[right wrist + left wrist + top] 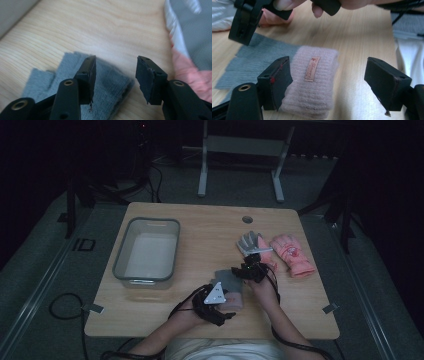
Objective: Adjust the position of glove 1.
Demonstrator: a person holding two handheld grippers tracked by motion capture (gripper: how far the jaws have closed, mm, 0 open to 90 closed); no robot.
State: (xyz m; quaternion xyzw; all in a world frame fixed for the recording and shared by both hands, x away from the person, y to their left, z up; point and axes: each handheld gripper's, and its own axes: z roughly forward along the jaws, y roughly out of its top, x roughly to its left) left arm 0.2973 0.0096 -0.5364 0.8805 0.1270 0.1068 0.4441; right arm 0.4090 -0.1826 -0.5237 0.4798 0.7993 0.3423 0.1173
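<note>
Knit glove (312, 82): soft ribbed wool, pink cuff with a small sewn label, flat grey finger end; lies on pale wood-grain table (210, 227), under and between the two grippers

Left gripper (332, 82): jaws wide apart, gripping nothing; pink cuff sits between them, nearer the left jaw, contact unclear

Right gripper (116, 77): jaws parted, empty; grey knit below its left jaw, bare wood in the gap. Touching or hovering – cannot tell

Beyond the right gripper: padded pink glove (292, 254) and a grey-and-white one (248, 242), partly cut off in the right gripper view

Grey rectangular bin (146, 251) well off beyond the left gripper; room dim, floor hard to make out
</note>
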